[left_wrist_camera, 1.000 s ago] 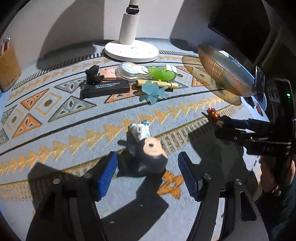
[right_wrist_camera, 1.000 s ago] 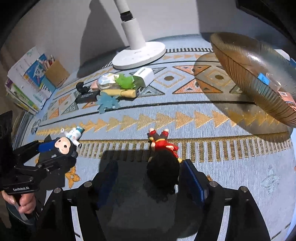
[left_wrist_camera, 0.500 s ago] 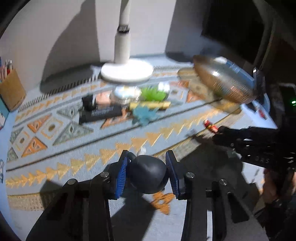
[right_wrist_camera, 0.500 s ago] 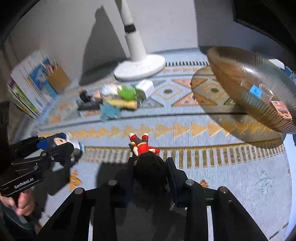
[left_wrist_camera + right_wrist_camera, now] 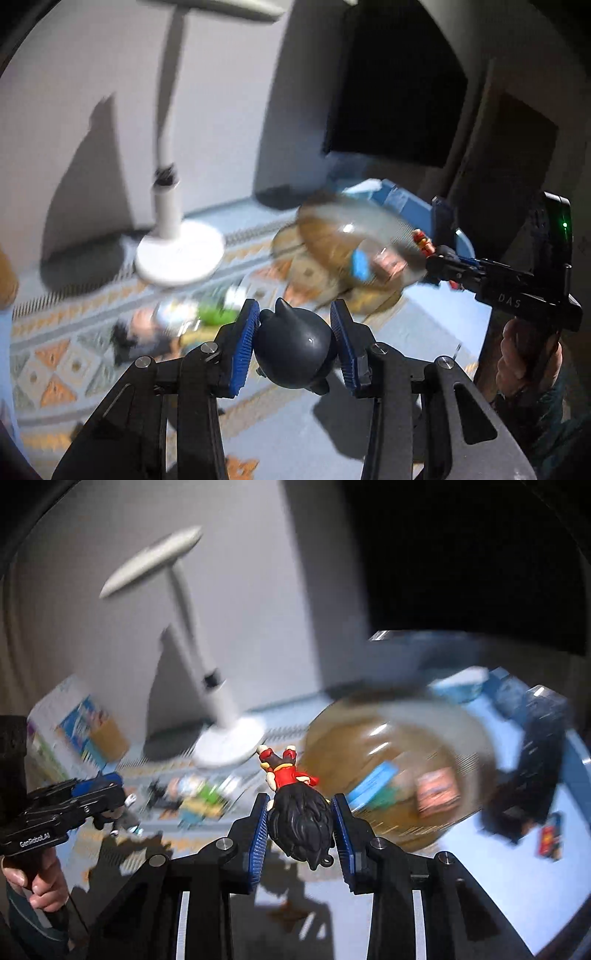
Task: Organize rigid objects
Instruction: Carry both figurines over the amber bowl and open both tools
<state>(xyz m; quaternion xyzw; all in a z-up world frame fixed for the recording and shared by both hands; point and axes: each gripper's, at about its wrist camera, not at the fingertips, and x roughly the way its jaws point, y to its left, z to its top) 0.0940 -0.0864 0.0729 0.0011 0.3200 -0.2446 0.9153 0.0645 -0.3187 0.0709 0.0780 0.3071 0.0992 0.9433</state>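
Left claw (image 5: 293, 341) clamped on the dark round-headed figure (image 5: 295, 349), head gripped between both blue pads. One second back this claw was wide with the figure on the mat between its fingers; half a second back it had closed on it. Now figure is lifted clear, mat (image 5: 74, 354) well below.

Right claw (image 5: 300, 825) holding the black-haired red figure (image 5: 295, 805), pads on the head, legs pointing away from the claw. Same sequence: wide around it a second ago, shut half a second ago, now raised off the surface.

Beyond the left claw, down and left: pile of remaining small items (image 5: 177, 321), blurred, can't tell them apart. Farther, ahead-left: white lamp base (image 5: 181, 254).

Ahead-right of both claws: amber glass bowl (image 5: 399, 779), already holding a blue piece and a reddish piece. It sits just past the red figure's feet in the right view.

Heavy motion blur in both views, so both claws look mid-swing. Judgement: both picks done, carry phase toward the bowl; drop-off is next, pile still left to clear.
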